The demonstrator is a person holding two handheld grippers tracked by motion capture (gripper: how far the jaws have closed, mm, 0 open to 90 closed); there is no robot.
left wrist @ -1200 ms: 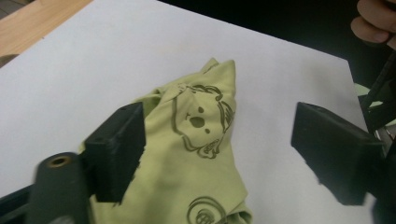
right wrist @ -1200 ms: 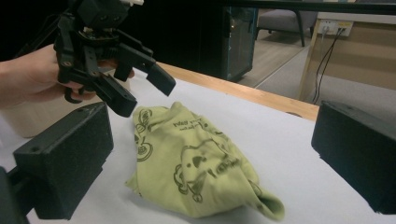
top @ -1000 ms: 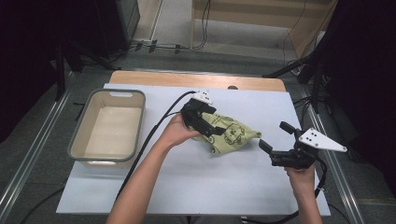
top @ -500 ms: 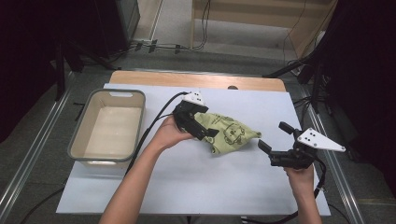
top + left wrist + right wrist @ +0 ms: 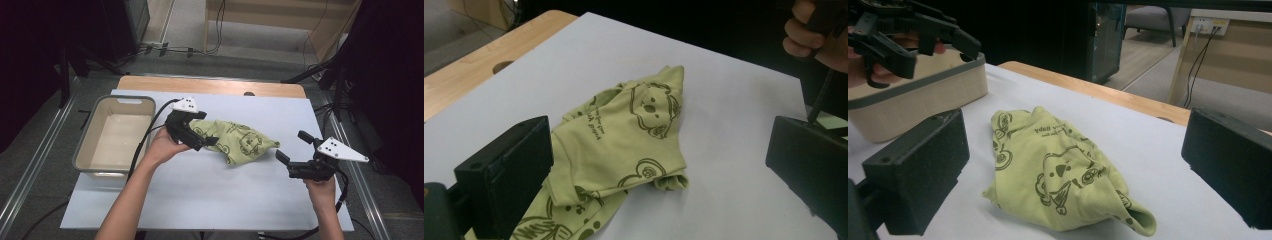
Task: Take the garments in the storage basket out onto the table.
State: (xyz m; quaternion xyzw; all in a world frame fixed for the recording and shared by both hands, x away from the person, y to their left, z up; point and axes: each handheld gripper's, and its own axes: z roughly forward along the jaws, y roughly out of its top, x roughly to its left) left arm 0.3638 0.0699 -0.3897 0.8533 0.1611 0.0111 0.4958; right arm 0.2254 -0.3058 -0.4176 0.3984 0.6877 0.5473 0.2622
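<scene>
A beige bin (image 5: 85, 150) with a grey rim sits on the white worktop (image 5: 210, 200), and nothing lies in it. Just beside the bin, on the side away from the worktop's edge, lies a crumpled green garment (image 5: 237, 142) printed with bears. The left hand-held gripper (image 5: 197, 140) hangs between bin and garment, jaws spread over the garment's near end. The right hand-held gripper (image 5: 290, 150) waits beyond the garment, well apart from the bin, jaws spread.
</scene>
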